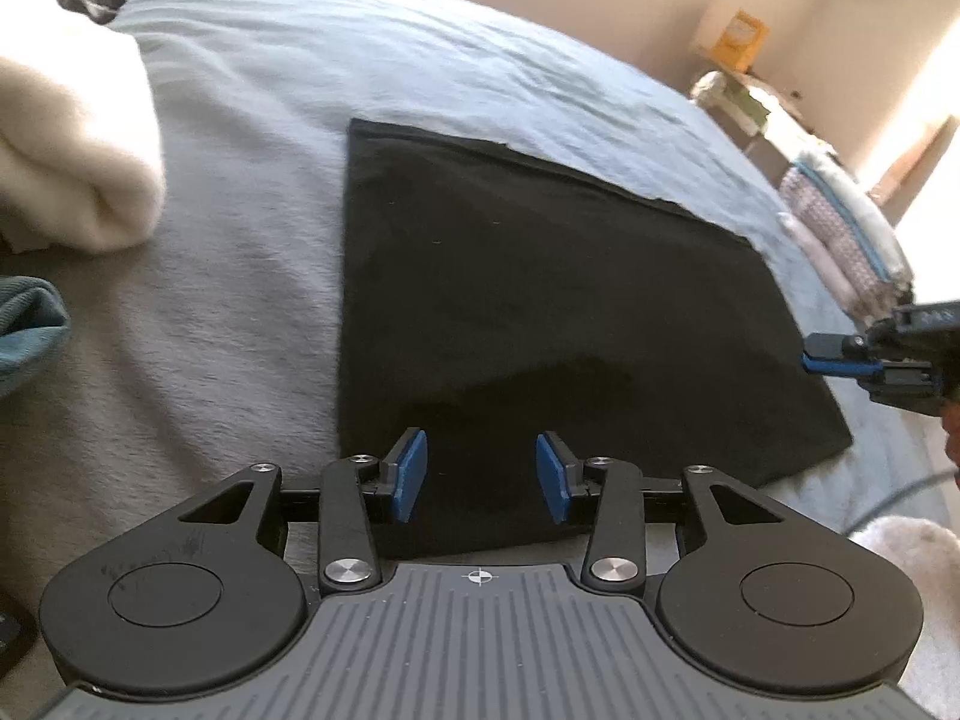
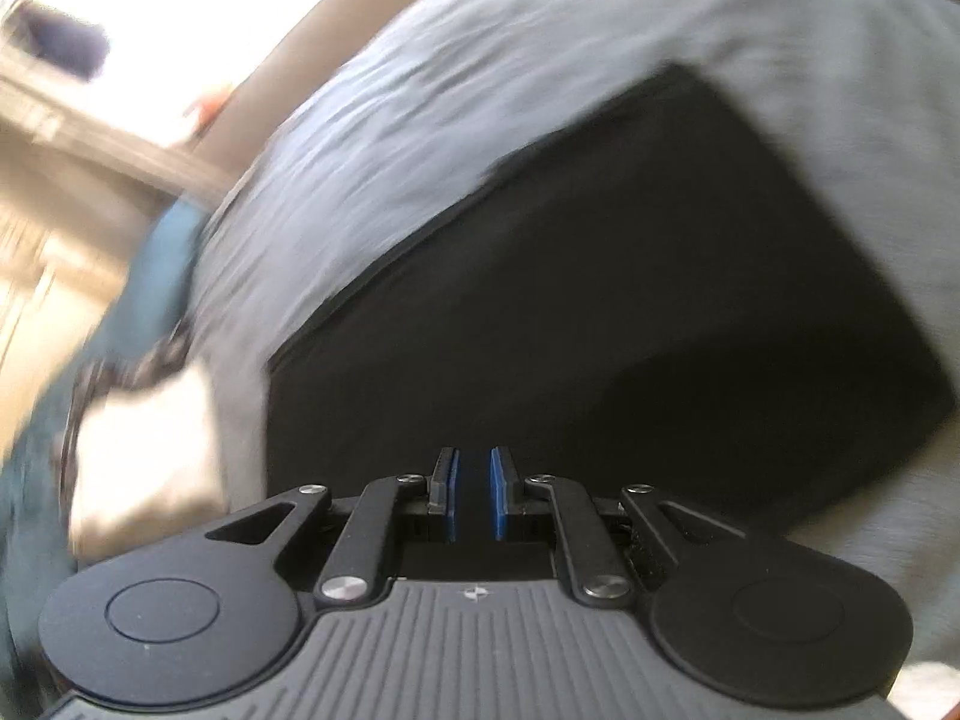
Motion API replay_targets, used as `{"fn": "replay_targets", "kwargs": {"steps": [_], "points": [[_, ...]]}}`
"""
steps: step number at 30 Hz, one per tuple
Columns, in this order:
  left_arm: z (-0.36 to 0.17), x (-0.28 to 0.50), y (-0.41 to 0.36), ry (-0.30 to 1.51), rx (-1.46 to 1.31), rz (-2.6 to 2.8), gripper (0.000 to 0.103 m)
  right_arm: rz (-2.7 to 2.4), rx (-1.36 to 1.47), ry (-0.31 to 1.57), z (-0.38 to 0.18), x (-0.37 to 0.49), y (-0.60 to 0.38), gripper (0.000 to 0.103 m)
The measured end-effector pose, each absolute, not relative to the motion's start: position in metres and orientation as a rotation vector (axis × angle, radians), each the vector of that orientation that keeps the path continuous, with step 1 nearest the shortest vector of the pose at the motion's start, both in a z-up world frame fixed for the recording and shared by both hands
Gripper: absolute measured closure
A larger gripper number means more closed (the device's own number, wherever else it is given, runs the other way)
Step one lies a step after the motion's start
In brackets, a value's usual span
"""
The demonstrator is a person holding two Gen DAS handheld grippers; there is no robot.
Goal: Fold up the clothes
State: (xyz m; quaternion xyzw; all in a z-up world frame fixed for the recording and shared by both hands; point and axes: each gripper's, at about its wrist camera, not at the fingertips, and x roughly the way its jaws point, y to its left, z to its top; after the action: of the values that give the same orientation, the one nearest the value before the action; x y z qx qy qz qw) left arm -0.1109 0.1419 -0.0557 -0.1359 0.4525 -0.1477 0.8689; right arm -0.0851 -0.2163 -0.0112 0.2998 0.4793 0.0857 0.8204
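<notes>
Black fabric, a folded garment (image 1: 540, 300), lies flat as a rough rectangle on a pale blue-grey bedspread (image 1: 360, 60), filling the middle of the left wrist view and the centre right of the blurred right wrist view. Its edges look straight and it lies smooth.

At the lower centre of the left wrist view the left gripper (image 1: 482, 476) hangs over the near edge of the garment with its blue pads well apart and nothing between them. At the right edge of that view the right gripper (image 1: 807, 354) sits beside the garment's right side; its own camera shows the pads nearly together with a thin empty gap.

Cream folded cloth (image 1: 78, 138) rests at the upper left, teal cloth (image 1: 30, 324) at the left edge, and a stack of folded laundry (image 1: 840, 228) at the right.
</notes>
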Motion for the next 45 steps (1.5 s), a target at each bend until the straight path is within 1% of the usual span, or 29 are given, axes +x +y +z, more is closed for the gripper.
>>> {"fn": "replay_targets", "kwargs": {"steps": [3, 8, 9, 10, 12, 17, 19, 23, 28, 32, 35, 45], "points": [[-0.056, -0.107, 0.145, 0.967, -0.273, -0.276, 0.061, 0.261, 0.518, 1.037, -0.006, -0.091, -0.181, 0.091], [-0.059, -0.102, 0.149, 1.028, -0.244, -0.209, 0.06, 0.364, 0.412, 1.058, -0.006, -0.096, -0.143, 0.089], [-0.06, -0.1, 0.149, 1.045, -0.234, -0.191, 0.06, 0.383, 0.392, 1.056, -0.005, -0.098, -0.136, 0.085], [-0.059, -0.099, 0.149, 1.057, -0.222, -0.175, 0.06, 0.398, 0.366, 1.051, -0.004, -0.101, -0.13, 0.077], [-0.058, -0.097, 0.15, 1.07, -0.199, -0.147, 0.059, 0.427, 0.305, 1.04, -0.002, -0.106, -0.116, 0.072], [-0.053, -0.09, 0.155, 1.09, -0.174, -0.098, 0.052, 0.523, 0.14, 1.006, -0.001, -0.117, -0.08, 0.068], [-0.051, -0.089, 0.157, 1.092, -0.159, -0.079, 0.051, 0.563, 0.095, 0.995, -0.003, -0.119, -0.066, 0.066], [-0.051, -0.084, 0.162, 1.098, -0.144, -0.046, 0.042, 0.644, -0.042, 0.953, -0.008, -0.127, -0.034, 0.061], [-0.055, -0.077, 0.169, 1.133, -0.153, -0.012, 0.04, 0.737, -0.227, 0.863, -0.017, -0.14, 0.008, 0.061], [-0.058, -0.074, 0.167, 1.14, -0.127, 0.003, 0.036, 0.787, -0.343, 0.795, -0.025, -0.147, 0.039, 0.061], [-0.06, -0.073, 0.165, 1.143, -0.109, 0.01, 0.036, 0.804, -0.416, 0.749, -0.033, -0.149, 0.058, 0.061], [-0.063, -0.073, 0.163, 1.147, -0.081, 0.019, 0.035, 0.763, -0.511, 0.725, -0.054, -0.146, 0.077, 0.063]]}}
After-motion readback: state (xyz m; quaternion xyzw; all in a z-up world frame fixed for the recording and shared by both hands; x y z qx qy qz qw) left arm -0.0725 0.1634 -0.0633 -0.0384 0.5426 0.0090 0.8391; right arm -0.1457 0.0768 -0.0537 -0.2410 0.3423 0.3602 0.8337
